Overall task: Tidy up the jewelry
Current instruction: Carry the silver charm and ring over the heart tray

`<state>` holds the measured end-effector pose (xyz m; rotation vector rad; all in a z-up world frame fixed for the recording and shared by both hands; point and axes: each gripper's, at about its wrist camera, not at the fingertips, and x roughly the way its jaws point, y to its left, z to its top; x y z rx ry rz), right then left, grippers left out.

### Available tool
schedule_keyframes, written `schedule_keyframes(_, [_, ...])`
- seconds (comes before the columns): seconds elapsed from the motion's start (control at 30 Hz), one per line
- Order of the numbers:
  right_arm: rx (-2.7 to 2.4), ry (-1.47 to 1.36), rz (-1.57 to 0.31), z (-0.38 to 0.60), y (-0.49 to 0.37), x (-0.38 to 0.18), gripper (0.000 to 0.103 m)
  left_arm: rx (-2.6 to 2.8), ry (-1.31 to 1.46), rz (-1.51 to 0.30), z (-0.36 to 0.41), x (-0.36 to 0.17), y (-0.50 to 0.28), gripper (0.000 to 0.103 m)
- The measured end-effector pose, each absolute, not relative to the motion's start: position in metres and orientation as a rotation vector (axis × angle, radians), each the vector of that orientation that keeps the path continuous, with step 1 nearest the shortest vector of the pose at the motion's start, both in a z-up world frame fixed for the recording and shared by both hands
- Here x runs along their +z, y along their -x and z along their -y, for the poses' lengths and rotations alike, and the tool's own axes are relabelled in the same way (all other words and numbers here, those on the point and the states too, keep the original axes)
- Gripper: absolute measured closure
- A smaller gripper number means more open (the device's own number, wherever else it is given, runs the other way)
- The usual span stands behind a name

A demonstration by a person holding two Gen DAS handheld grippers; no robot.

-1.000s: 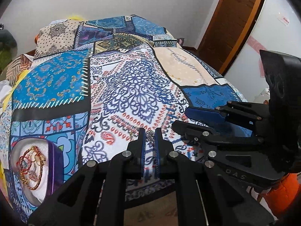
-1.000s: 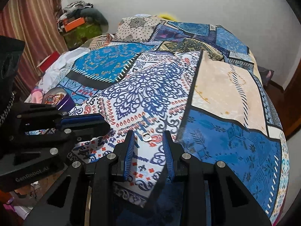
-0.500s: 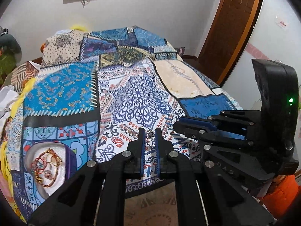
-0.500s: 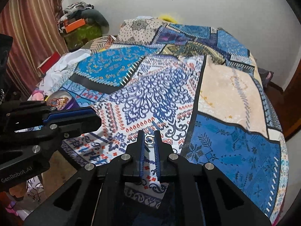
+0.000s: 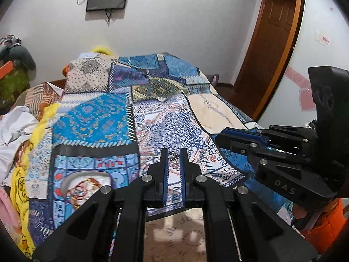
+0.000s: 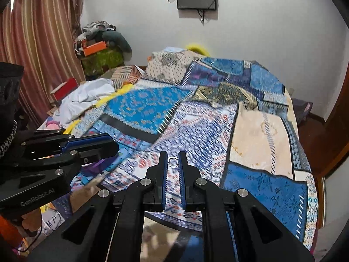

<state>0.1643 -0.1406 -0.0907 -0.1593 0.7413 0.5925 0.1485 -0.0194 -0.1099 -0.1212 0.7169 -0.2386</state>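
My left gripper is shut on a small silver ornate jewelry piece, held above the patchwork bedspread. My right gripper is shut on a small silver ring, also lifted above the bed. Each gripper shows in the other's view: the right one at the right of the left wrist view, the left one at the left of the right wrist view. A purple-rimmed white jewelry tray with gold and red chains lies on the bed at lower left, partly hidden by my left gripper.
The bed's near edge runs just under the grippers, with patterned floor below. White and yellow cloth is piled at the bed's left side. A wooden door stands at right; curtains and a cluttered corner at left.
My right gripper closed on the ring that lay on the bedspread and lifted it. Both grippers have risen and tilted up, so more wall shows. The left still holds its piece.
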Motion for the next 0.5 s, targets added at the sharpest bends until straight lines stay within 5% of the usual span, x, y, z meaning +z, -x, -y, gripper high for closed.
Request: schedule_keyframes(0.5, [0.704,0.163,-0.679,0.082,-0.147,-0.075,0.095,-0.108,0.158,-0.663,-0.05,-0.098,-0.12,0.095])
